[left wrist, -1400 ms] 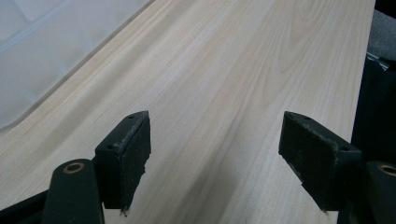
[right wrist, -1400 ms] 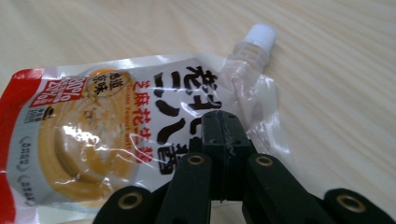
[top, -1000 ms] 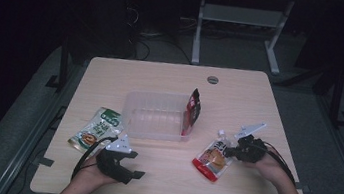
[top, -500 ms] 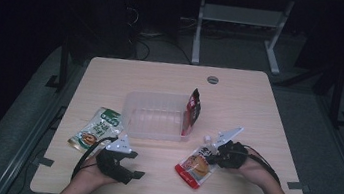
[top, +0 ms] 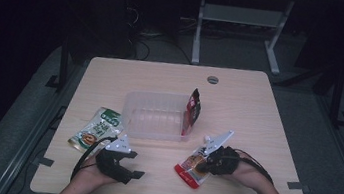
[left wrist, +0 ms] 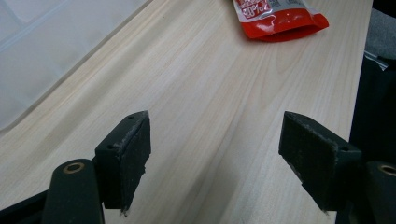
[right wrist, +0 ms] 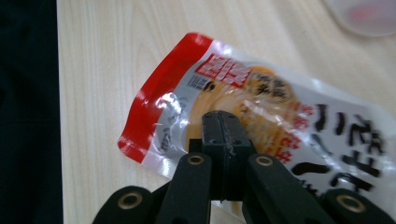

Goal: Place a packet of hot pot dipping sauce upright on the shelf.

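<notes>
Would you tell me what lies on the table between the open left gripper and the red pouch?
Only bare table lies between the left gripper and the red pouch, as the high view shows.

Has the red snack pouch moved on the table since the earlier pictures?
Yes. The red pouch, with the right gripper, has slid left along the table's front edge, closer to the clear tray.
</notes>
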`<state>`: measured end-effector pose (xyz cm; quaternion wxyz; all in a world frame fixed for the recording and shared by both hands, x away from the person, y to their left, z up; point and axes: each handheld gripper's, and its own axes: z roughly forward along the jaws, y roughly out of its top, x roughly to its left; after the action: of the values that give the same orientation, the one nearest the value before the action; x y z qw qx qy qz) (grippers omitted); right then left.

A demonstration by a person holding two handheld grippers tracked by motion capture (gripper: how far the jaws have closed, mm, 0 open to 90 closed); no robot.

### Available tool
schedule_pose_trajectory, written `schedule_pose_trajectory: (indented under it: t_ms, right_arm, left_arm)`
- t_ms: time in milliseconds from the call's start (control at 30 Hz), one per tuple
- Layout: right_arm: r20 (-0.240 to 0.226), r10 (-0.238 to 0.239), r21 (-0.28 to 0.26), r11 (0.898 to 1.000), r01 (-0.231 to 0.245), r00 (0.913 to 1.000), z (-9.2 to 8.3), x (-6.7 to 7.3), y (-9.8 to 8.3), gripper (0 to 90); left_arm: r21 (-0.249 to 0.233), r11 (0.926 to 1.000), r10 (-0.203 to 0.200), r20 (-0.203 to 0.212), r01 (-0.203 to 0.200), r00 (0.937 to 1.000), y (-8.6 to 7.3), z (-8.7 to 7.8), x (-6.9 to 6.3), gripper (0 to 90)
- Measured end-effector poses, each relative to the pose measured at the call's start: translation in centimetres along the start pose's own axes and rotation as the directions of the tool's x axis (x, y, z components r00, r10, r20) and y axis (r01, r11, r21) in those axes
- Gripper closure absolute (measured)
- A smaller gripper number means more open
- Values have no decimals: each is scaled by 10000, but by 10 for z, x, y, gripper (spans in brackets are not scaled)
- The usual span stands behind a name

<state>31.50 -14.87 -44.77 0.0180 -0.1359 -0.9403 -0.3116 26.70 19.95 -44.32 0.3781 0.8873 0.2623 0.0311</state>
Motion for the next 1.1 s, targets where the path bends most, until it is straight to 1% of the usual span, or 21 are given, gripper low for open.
schedule_pose_trajectory:
  t_ms: [133,167,233,267,400,467,533,633,700,733,767,800,833,867,900,933,967,1000,1033,1067,1100]
  right_arm:
    - [-111,-46,33,10000,47,9999,4,1,2,898]
    - [-194,-47,-66,10000,46,9998,9,2,5,898]
    - [-265,-57,-84,9999,54,9996,13,3,9,898]
    - [-301,-135,-125,9998,131,9995,16,5,12,898]
    - [-240,-242,-250,9994,236,9994,25,10,22,898]
    - [-198,-283,-272,9992,277,9994,27,10,25,898]
    - [-108,-260,-388,9989,256,9996,33,10,32,898]
    - [-115,-279,-430,9987,274,9995,36,9,36,898]
    - [-64,-262,-588,9979,258,9996,35,10,38,891]
    - [-24,-200,-629,9978,198,9998,33,10,37,874]
    - [-20,-142,-720,9973,140,9999,30,10,36,853]
    - [-23,2,-785,9969,-4,10000,27,10,35,815]
    - [-23,2,-785,9969,-4,10000,27,10,35,815]
    - [139,199,-909,9957,-186,9997,21,10,32,712]
    - [139,199,-909,9957,-186,9997,21,10,32,712]
    - [205,353,-972,9947,-331,9992,16,11,30,676]
    - [466,649,-1118,9920,-594,9968,8,10,26,604]
    - [544,823,-1264,9892,-748,9951,4,10,23,578]
    - [544,823,-1264,9892,-748,9951,4,10,23,578]
    - [614,988,-1359,9867,-897,9932,0,10,21,554]
    - [724,1301,-1421,9827,-1189,9888,-4,12,19,531]
  left_arm:
    - [-32,10000,-21,10,21,10000,0,1,-1,248]
    - [-43,10000,-4,24,4,10000,0,1,-1,248]
    - [-9,10000,30,37,-30,10000,1,1,-1,248]
    - [-6,10000,38,33,-38,10000,1,1,-2,248]
    - [-27,10000,5,19,-5,10000,0,1,-1,248]
    - [-13,10000,22,21,-22,10000,0,2,-1,248]
    - [10,10000,45,32,-45,10000,0,2,-1,248]
    - [20,10000,53,36,-53,10000,0,2,-1,250]
    - [26,10000,33,15,-33,10000,0,2,-1,256]
    - [27,10000,-85,46,85,10000,0,2,-2,260]
    - [37,9999,-108,53,108,9999,0,1,-2,262]
    - [60,10000,-17,57,16,10000,0,1,-1,283]
    - [60,10000,-17,57,16,10000,0,1,-1,313]
    - [81,10000,-23,0,23,10000,0,1,-1,330]
    - [81,10000,-23,0,23,10000,0,1,-1,358]
    - [63,9999,-112,7,112,9999,1,1,-1,358]
    - [52,9999,-126,9,126,9999,3,1,-1,435]
    - [66,9997,-256,100,255,9996,4,1,-1,469]
    - [66,9997,-256,100,255,9996,4,1,-1,520]
    - [47,9996,-273,189,273,9994,6,1,-2,520]
    - [-5,9998,-179,189,179,9997,8,1,-3,573]
